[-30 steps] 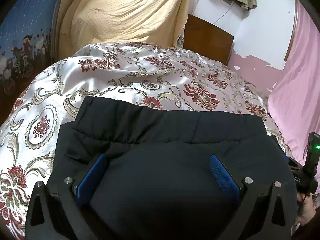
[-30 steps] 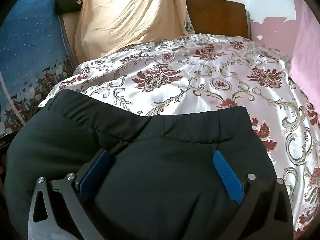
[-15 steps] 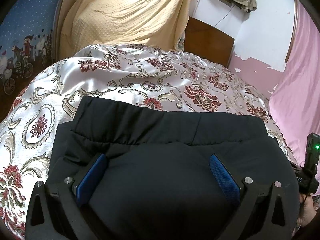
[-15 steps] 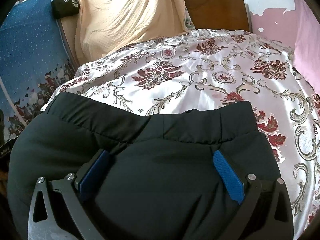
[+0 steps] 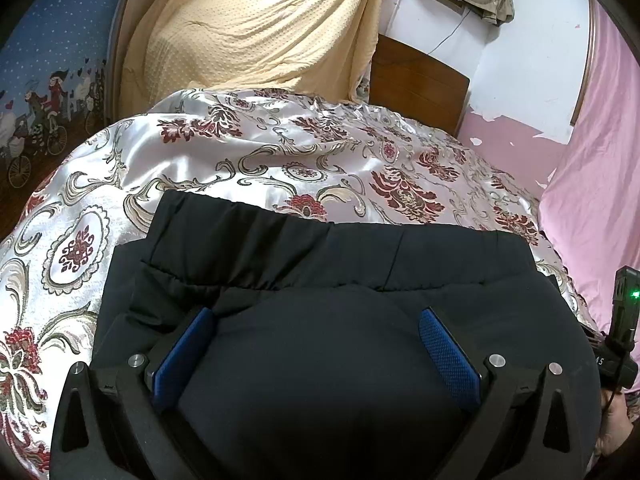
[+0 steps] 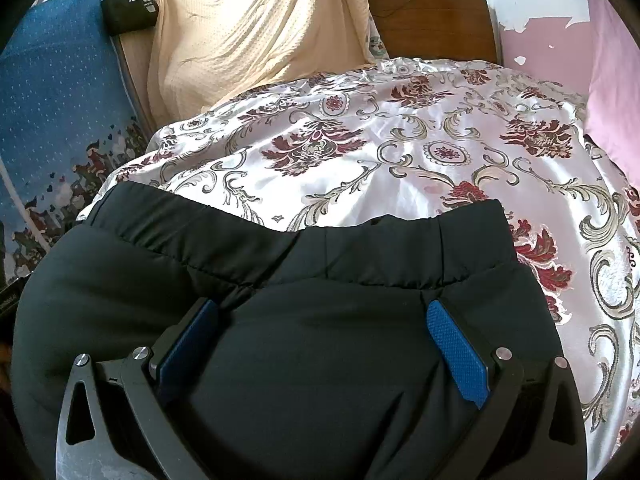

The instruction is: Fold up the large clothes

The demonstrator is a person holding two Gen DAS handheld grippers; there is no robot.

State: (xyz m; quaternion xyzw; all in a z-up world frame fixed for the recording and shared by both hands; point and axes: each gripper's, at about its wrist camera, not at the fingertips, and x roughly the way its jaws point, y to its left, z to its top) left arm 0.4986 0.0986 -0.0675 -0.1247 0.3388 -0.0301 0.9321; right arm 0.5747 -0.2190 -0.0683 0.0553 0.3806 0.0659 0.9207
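Observation:
A black padded garment (image 5: 320, 264) with an elastic waistband lies on the floral satin bedspread (image 5: 200, 160), waistband edge away from me. My left gripper (image 5: 316, 314) is open, its blue pads (image 5: 448, 356) wide apart, and the fabric bulges up between them. In the right wrist view the same garment (image 6: 360, 256) fills the lower half. My right gripper (image 6: 320, 306) is open too, its fingers straddling the cloth just below the waistband. Part of the right-hand device (image 5: 622, 320), with a green light, shows at the left view's right edge.
A cream blanket (image 5: 260, 28) hangs over the wooden headboard (image 5: 416, 76) at the far end of the bed. Pink fabric (image 5: 592, 184) lies along the right side. A blue patterned cloth (image 6: 52, 112) and a dark bag (image 6: 128, 0) are at the left.
Both views have shifted only slightly. The garment stays spread between the open fingers, its waistband sitting a little higher in the right view.

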